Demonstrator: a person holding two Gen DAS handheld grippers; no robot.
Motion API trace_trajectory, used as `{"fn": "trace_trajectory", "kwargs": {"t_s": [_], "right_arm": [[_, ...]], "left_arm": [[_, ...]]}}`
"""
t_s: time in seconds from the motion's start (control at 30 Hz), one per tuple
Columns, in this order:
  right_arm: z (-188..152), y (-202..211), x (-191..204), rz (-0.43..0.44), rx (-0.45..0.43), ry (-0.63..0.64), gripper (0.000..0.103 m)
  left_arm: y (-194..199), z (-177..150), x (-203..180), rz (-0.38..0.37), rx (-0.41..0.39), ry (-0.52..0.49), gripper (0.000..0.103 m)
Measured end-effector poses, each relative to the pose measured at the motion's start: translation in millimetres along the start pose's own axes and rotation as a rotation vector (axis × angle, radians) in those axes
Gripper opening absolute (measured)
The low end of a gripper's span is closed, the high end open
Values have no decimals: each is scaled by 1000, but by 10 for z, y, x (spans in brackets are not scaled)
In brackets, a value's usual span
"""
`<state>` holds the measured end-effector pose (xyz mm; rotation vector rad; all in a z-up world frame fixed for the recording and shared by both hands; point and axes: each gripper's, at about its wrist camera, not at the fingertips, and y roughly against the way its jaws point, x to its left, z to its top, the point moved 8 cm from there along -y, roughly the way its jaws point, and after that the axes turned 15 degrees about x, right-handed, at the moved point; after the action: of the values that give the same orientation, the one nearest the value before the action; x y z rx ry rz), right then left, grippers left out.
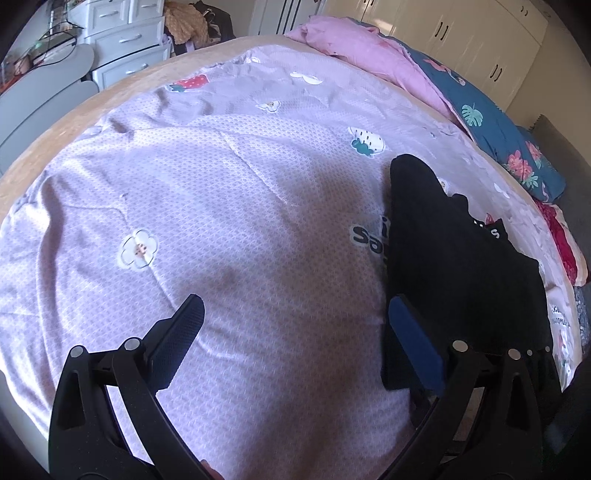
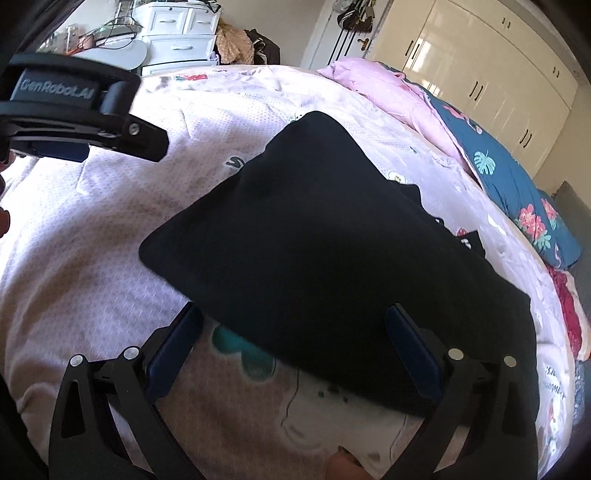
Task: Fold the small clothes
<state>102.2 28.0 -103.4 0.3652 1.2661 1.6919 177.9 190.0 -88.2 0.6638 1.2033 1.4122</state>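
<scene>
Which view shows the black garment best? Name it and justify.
The right wrist view: the black garment fills the frame centre, its outline mostly visible. The left wrist view catches it only at the right side, partly behind that gripper's finger.

We see a bed covered by a lilac sheet [image 1: 221,192] printed with flowers and strawberries, creased toward the far edge. Along the bed's right edge: a bunched pink quilt [image 1: 365,55] at the far corner, then a teal floral quilt [image 1: 495,125], then a red floral fabric [image 1: 561,240] nearer us. Beyond the bed's far-left corner stands a white drawer unit [image 1: 125,40], with a grey chair [image 1: 40,92] beside it and a heap of tan and dark clothing [image 1: 188,26] to its right. Cream wardrobe doors [image 2: 480,74] with dark handles line the right wall.
</scene>
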Motion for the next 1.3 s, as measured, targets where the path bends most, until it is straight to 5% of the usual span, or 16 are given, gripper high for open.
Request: {"fn": "trace_trajectory", "kwargs": {"t_s": [0.53,0.73,0.9,1.13,1.3], "right_arm": [[311,-176,-179,-86,-42,31,97],[270,27,-261,-56,-109,11,59],[188,166,-312,9,-145,0,13],[135,290,-418,23,-185,-20,9],[103,370,-536,83,-201,-80,8]], "left_arm": [[-203,324,-179,1,17,-20,94],[-235,440,-301,20,11,-40,94],[-278,561,-486,-66,36,-35,94],[-394,720,-945,-157,98,-84,94],[-570,736,-1092,-128,144,-109,94]]}}
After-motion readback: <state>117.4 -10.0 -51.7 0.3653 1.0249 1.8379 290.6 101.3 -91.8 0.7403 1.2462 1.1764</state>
